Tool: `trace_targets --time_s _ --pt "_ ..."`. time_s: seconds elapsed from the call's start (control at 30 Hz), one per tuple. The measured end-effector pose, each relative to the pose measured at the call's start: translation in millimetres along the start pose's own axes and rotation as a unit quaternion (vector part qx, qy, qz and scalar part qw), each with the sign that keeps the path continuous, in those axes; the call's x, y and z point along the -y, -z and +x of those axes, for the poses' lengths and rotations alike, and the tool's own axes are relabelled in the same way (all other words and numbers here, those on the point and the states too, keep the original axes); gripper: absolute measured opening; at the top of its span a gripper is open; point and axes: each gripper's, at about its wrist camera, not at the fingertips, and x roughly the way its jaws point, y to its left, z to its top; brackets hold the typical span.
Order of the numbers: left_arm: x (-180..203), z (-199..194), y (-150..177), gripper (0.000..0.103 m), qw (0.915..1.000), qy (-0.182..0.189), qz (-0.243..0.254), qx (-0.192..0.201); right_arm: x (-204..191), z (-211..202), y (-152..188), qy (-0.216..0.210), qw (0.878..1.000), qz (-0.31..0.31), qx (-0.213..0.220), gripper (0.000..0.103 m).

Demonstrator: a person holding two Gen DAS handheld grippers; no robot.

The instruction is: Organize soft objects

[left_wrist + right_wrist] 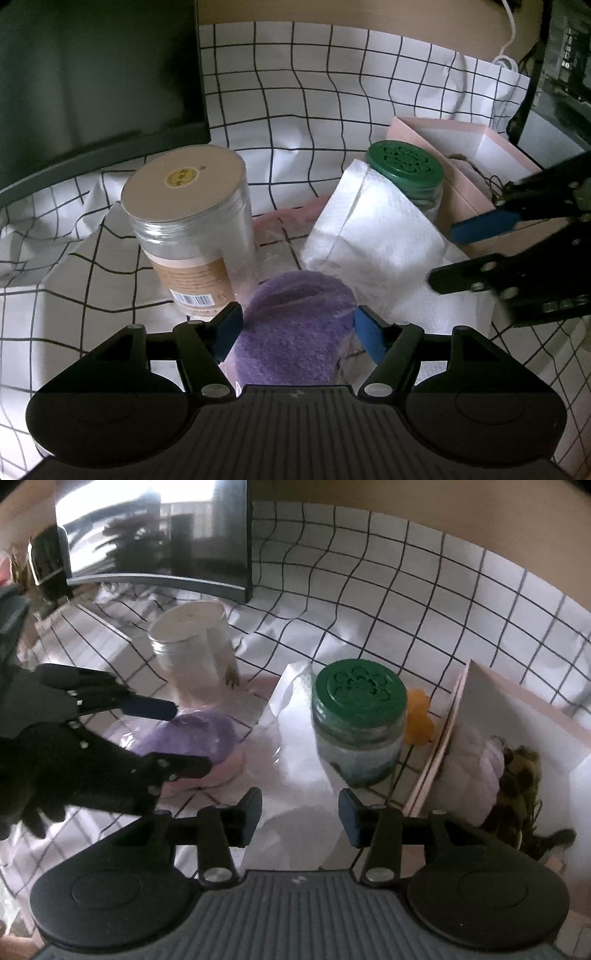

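A purple fluffy soft object [291, 325] in a clear plastic wrap lies on the checked cloth. My left gripper [298, 328] is open, its blue pads on either side of the object; the same object shows in the right wrist view [192, 734]. A white paper towel [373, 236] leans on a green-lidded jar [404, 166]. My right gripper [300, 814] is open above the paper towel [295, 760], in front of the jar [358, 723]. A pink box [517, 716] at the right holds a pale knitted item [476, 768] and a dark mottled one [521, 779].
A clear jar with a tan lid [188, 206] stands left of the purple object. A dark monitor [92, 74] stands at the back left. A yellow item [419, 720] lies behind the green-lidded jar. A white cable [509, 44] hangs at the back right.
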Motion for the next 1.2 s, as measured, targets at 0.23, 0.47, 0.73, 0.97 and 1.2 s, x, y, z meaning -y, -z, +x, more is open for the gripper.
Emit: trace_targets --time_s 0.23,0.47,0.73,0.97,1.2 --pt "-3 2 -3 0.075 0.9998 0.004 -0.020 -0.007 5 36 -14 0.002 0.999 0.005 -0.047 0.046" --pt "1 1 -2 0.077 0.9996 0.017 -0.021 -0.011 1 41 -7 -0.024 0.998 0.006 -0.059 0.046" --pt "-5 -31 3 0.075 0.9992 0.030 -0.019 0.021 1 43 9 -0.028 0.998 0.009 -0.062 0.047" --pt "-46 -39 3 0.074 0.9934 0.056 -0.091 0.042 -1 39 19 -0.029 0.999 0.016 -0.038 0.057" --pt "-9 -11 9 0.074 0.9979 0.064 0.012 0.000 -9 38 27 -0.027 0.999 -0.003 -0.024 0.066"
